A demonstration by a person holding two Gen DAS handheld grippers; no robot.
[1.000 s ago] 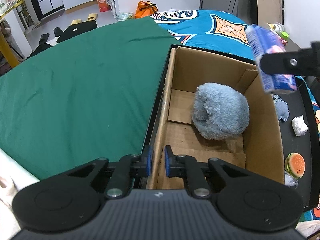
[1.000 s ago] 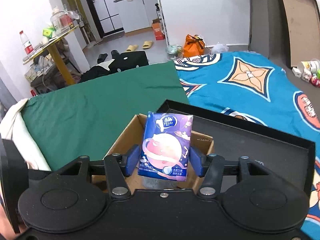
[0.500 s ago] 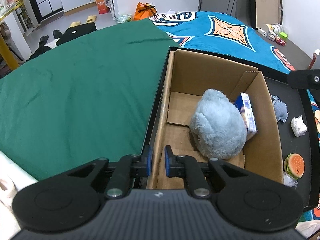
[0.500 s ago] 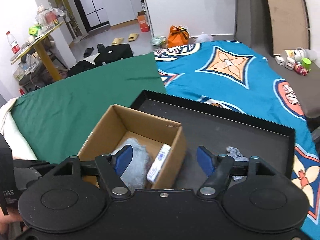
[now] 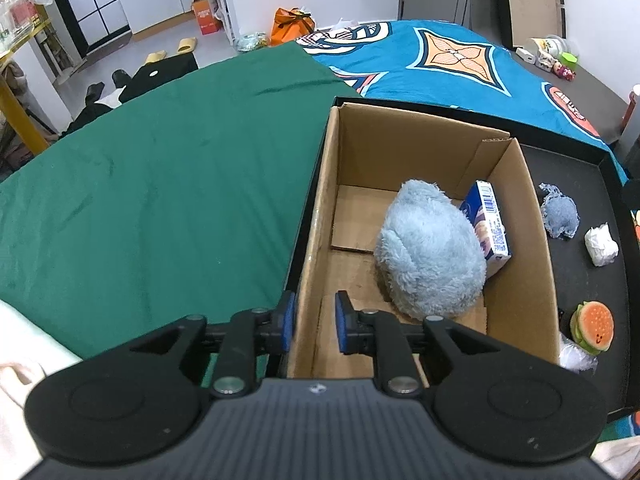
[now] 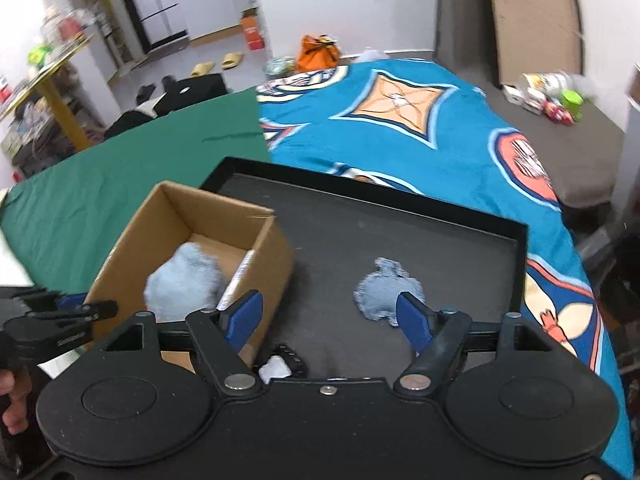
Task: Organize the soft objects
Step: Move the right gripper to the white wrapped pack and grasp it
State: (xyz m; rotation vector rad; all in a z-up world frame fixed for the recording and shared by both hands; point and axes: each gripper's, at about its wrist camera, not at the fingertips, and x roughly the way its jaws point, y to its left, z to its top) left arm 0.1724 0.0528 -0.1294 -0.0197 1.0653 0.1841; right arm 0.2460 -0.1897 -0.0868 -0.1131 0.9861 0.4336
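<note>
A cardboard box point(image 5: 516, 280) point(image 6: 276, 256) stands at the left of a black tray point(image 6: 360, 224). Inside it lie a fluffy light-blue plush point(image 5: 428, 256) point(image 6: 184, 280) and a blue tissue pack point(image 5: 490, 220) leaning on the right wall. My left gripper point(image 5: 314, 322) is shut on the box's near left wall. My right gripper point(image 6: 330, 316) is open and empty above the tray, right of the box. A small blue-grey soft toy point(image 6: 384, 294) point(image 5: 558, 214) lies on the tray beside its right finger.
On the tray right of the box lie a crumpled white tissue point(image 5: 600, 242) and a burger toy point(image 5: 594, 326). A white scrap point(image 6: 274, 368) lies under my right gripper. Green cloth point(image 5: 160, 184) and a blue patterned cover point(image 6: 400, 120) surround the tray.
My right gripper opened and dropped the tissue pack into the box, then moved right over the tray. The left gripper kept its hold on the box wall.
</note>
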